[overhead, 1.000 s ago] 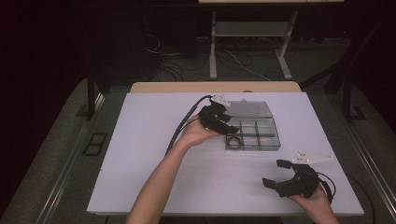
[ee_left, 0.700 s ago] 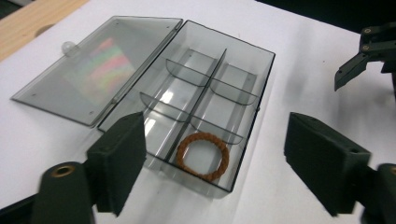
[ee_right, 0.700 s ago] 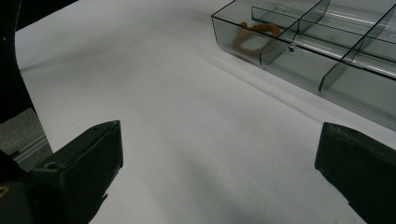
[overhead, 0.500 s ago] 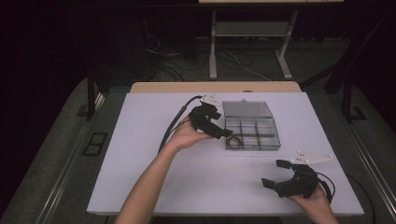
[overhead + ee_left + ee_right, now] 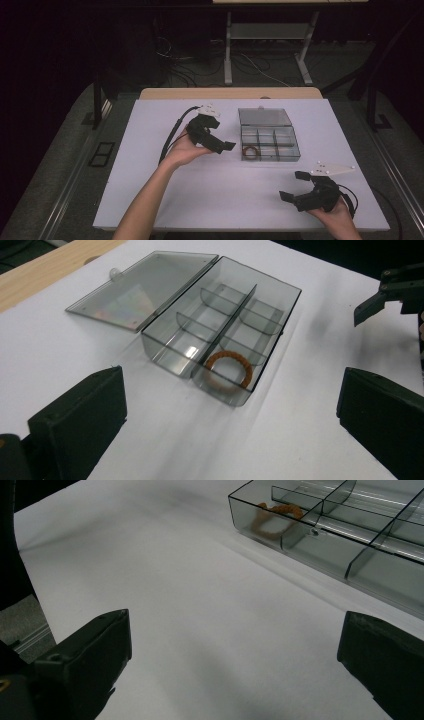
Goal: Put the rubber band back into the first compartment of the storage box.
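High view: we see the left gripper [image 5: 220, 142] just beside the left end of the smoky transparent plastic compartment box [image 5: 270, 142], above the white table [image 5: 150, 200].
Ring location: orange-brown braided ring [image 5: 229, 371] lies flat in the box's near-left corner compartment.
Bearing from left gripper: in the left gripper view the ring is dead ahead and slightly below, centred between our jaws.
Box long axis: runs left-right across the table; the clear hinged lid [image 5: 264, 116] lies open flat on the far side.
Left gripper state: jaws spread wide, nothing between them.
Right gripper [image 5: 295, 187] state: jaws apart, empty, near the table's front edge, well apart from the box.
Nearer hand: left, clearly.
Our judgement: the next reach to the ring is the left's, straight ahead and down over the compartment wall.
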A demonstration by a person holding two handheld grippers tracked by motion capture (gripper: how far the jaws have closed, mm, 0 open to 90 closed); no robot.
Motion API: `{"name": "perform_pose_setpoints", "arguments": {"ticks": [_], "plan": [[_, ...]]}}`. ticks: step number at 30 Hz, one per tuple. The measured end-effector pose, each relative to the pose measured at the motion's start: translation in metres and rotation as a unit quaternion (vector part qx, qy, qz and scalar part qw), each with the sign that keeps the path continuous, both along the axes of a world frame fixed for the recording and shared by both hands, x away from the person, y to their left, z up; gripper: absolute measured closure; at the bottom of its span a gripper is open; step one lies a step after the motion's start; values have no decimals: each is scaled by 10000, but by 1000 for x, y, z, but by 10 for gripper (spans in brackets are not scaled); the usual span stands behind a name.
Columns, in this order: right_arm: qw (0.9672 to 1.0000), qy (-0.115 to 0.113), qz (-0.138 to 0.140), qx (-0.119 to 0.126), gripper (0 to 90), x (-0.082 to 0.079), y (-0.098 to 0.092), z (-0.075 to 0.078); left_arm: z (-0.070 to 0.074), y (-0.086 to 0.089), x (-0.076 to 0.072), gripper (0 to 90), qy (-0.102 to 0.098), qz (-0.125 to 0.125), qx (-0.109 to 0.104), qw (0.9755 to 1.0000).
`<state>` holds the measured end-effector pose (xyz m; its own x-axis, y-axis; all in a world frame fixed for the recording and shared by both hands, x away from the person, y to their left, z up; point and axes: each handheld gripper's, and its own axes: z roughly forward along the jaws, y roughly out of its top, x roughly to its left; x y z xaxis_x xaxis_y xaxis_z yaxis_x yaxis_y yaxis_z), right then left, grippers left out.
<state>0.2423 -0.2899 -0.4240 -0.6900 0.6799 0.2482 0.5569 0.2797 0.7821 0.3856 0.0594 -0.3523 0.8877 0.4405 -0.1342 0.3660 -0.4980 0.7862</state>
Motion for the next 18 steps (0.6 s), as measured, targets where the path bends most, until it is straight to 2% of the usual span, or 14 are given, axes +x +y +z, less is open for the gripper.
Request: {"name": "perform_pose_setpoints", "arguments": {"ticks": [3,10,13,18], "plan": [[10000,10,-3,-2,11,0,0,0,-1,10,-3,0,-36,36,44,10000],[10000,27,-10,-2,12,0,1,0,-6,30,-13,0,-12,267,-115,9996],[10000,19,-1,-9,11,0,1,0,-10,39,-20,0,-84,336,-193,9992],[10000,22,-31,4,12,0,-1,0,-19,51,-35,0,-108,412,-154,9990]]}}
